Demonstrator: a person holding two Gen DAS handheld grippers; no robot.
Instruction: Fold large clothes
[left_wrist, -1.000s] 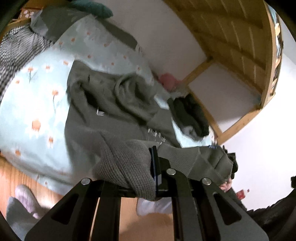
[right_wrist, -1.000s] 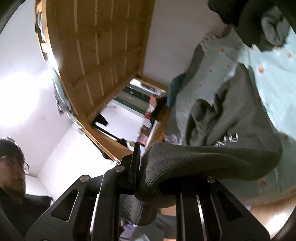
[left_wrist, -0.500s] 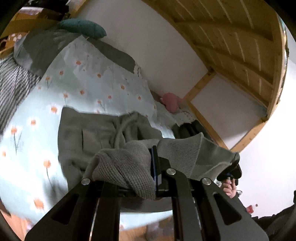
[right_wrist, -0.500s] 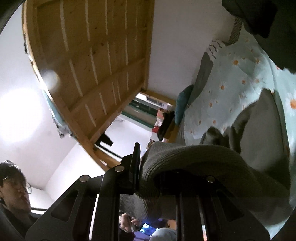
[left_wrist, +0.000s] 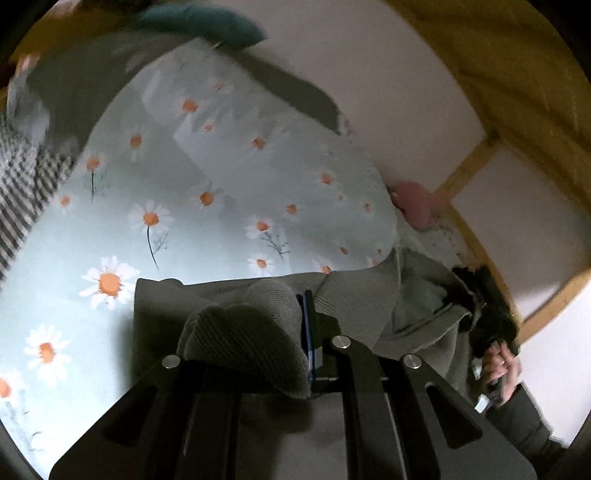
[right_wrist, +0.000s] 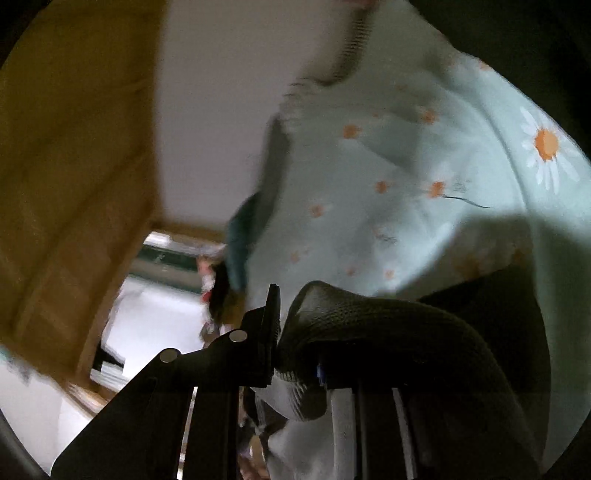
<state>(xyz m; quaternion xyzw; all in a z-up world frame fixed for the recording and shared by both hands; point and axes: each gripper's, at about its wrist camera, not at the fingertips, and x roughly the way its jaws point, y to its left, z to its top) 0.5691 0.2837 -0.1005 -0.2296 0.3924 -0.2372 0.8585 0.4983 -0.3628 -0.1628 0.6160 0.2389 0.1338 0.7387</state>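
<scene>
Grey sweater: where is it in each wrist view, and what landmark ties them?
Left wrist: sweater bottom centre, clamped in the left gripper.
Right wrist: sweater lower right, bunched in the right gripper.
Shared: daisy bedsheet.

I'm in a bedroom at home: a bed (left_wrist: 229, 206) under daisy-print bedding, a teal pillow (left_wrist: 207, 22) at its head, wooden bunk slats (right_wrist: 66, 147) overhead, white walls beside it.
</scene>
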